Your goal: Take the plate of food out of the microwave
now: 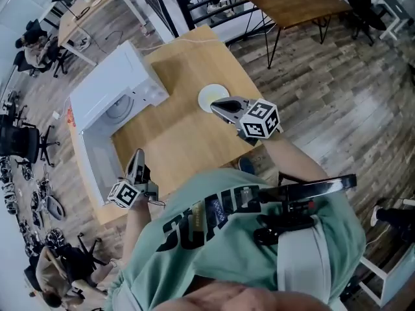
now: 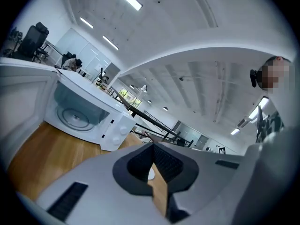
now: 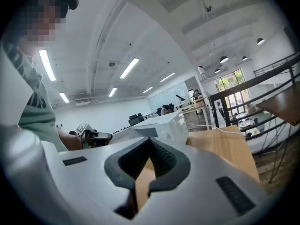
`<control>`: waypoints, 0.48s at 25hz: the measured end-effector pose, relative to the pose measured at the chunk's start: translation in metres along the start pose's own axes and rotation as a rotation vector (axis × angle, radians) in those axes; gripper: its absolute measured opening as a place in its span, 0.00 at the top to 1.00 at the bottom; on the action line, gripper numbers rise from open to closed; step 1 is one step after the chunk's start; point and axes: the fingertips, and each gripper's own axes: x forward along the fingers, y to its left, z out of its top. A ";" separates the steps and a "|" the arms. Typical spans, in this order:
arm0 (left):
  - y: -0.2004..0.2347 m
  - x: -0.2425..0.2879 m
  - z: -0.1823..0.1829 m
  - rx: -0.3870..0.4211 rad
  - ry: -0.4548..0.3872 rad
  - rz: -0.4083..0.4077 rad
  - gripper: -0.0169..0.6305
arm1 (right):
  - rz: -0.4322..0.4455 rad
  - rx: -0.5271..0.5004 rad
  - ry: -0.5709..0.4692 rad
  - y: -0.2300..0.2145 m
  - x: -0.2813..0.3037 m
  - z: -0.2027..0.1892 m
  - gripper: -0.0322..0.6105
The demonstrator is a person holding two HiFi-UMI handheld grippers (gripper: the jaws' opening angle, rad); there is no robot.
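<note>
Microwave (image 1: 120, 86) door open, turntable bare inside; left gripper (image 1: 137, 155) clenched on nothing, by the door's edge; plate (image 1: 209, 96) already out, on table (image 1: 175, 135) just right of microwave, food not discernible; right gripper (image 1: 216, 103) clenched, empty, tips at plate's rim, contact unclear. Looks approx done; pull right back w/o nudging plate.

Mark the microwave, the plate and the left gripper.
microwave (image 1: 110, 76), head view, on its white top.
plate (image 1: 209, 96), head view, on its bare centre.
left gripper (image 1: 137, 154), head view, at its jaw tips.
</note>
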 end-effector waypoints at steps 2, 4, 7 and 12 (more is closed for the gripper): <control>0.004 -0.028 0.007 0.016 -0.001 -0.038 0.97 | -0.012 0.007 -0.007 0.032 0.017 0.004 0.94; 0.005 -0.055 0.010 0.038 0.007 -0.080 0.97 | -0.020 0.012 -0.008 0.063 0.030 0.003 0.94; 0.012 -0.090 0.016 0.075 0.018 -0.118 0.97 | -0.024 0.019 -0.002 0.099 0.050 0.003 0.94; 0.022 -0.124 0.028 0.082 -0.026 -0.113 0.97 | 0.017 0.030 0.010 0.130 0.070 0.013 0.94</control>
